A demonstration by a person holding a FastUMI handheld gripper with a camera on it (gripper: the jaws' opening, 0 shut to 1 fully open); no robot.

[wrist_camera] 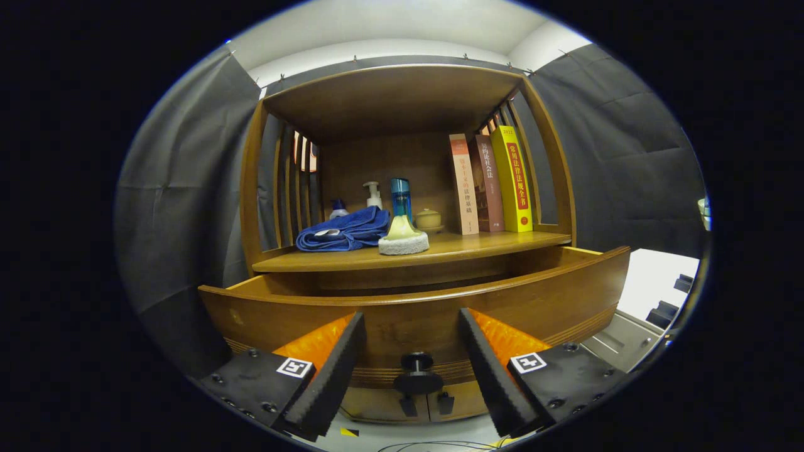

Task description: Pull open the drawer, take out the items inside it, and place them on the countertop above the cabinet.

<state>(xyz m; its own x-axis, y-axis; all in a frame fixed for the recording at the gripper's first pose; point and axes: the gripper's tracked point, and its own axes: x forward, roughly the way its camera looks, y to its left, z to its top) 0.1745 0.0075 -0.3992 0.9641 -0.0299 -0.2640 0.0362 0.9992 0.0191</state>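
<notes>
fingers [411, 370] spread wide, level | straddling knob [417, 375] | drawer [414, 314] open

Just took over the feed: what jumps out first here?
The pulled-out wooden drawer right ahead, its round knob sitting between the open gripper fingers, untouched. Above it, on the countertop, a blue towel, a teal bottle and three upright books.

gripper [411, 326] | fingers [333, 370] spread wide apart, holding nothing | one on each side of the drawer knob [418, 373], not touching it
</notes>
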